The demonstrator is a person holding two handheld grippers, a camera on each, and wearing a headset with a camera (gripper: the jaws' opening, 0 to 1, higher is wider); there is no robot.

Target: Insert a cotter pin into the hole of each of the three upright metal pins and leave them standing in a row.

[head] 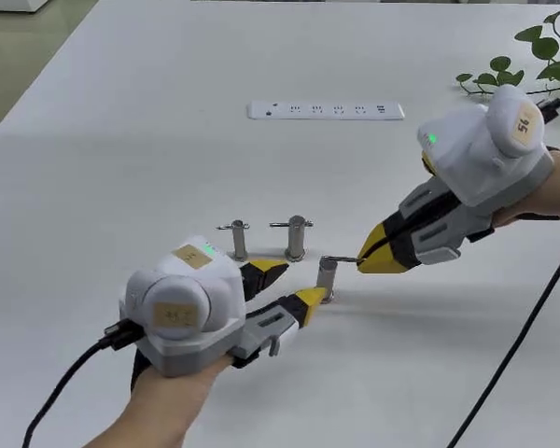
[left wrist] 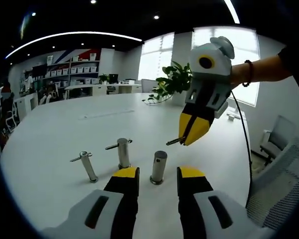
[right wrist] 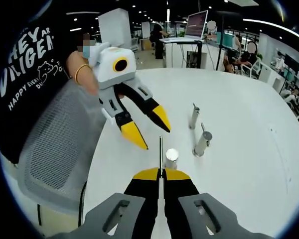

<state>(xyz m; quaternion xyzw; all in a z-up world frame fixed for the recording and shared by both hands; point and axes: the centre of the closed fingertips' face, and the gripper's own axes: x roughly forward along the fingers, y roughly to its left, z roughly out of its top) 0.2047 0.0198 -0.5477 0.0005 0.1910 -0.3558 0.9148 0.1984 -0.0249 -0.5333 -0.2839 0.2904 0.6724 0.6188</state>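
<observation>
Three upright metal pins stand on the white table. The left pin (head: 238, 241) and the middle pin (head: 296, 239) each carry a cotter pin through the top. The third pin (head: 327, 279) (left wrist: 159, 167) (right wrist: 171, 158) stands nearer me with its top bare. My right gripper (head: 366, 262) (right wrist: 161, 174) is shut on a thin cotter pin (head: 339, 259) (right wrist: 161, 149) (left wrist: 173, 142), whose tip is level with the third pin's top and right beside it. My left gripper (head: 292, 285) (left wrist: 157, 175) is open, its jaws either side of the third pin without touching it.
A white power strip (head: 325, 111) lies farther back on the table. A green plant (head: 532, 61) is at the far right edge. Black cables trail from both grippers. A grey mesh chair (right wrist: 55, 149) stands by the table's near side.
</observation>
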